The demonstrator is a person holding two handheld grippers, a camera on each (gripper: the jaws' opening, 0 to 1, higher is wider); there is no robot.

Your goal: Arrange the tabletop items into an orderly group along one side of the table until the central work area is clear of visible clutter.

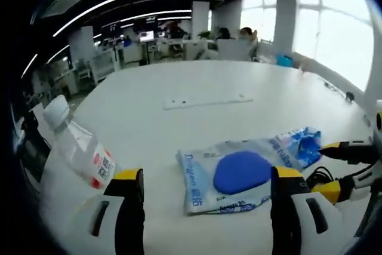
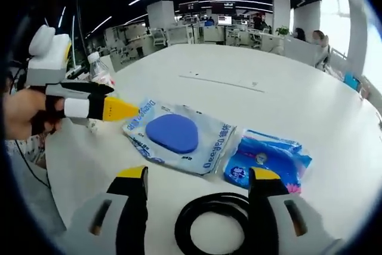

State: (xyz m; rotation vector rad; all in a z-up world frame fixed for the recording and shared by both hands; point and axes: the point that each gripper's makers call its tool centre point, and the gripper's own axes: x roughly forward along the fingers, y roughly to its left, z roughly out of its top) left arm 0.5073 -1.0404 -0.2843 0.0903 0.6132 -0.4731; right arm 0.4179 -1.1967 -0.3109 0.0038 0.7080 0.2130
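Past the packets, table [image 1: 197, 88] runs bare to far edge; clear bag [image 2: 179, 138] holds blue pad [image 2: 173, 132]. Left gripper [image 1: 206, 184], right gripper [image 2: 200, 184] jaws apart, gripping nothing.

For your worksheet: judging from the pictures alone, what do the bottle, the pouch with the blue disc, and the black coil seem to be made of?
Bottle: clear plastic, probably; you see the table through it, and it has a white cap.
Pouch with the blue disc: thin glossy plastic film, wrinkled and printed; the disc looks matte, possibly foam or fabric.
Black coil: rubber- or plastic-sheathed cable, judging by its smooth, dull loops.
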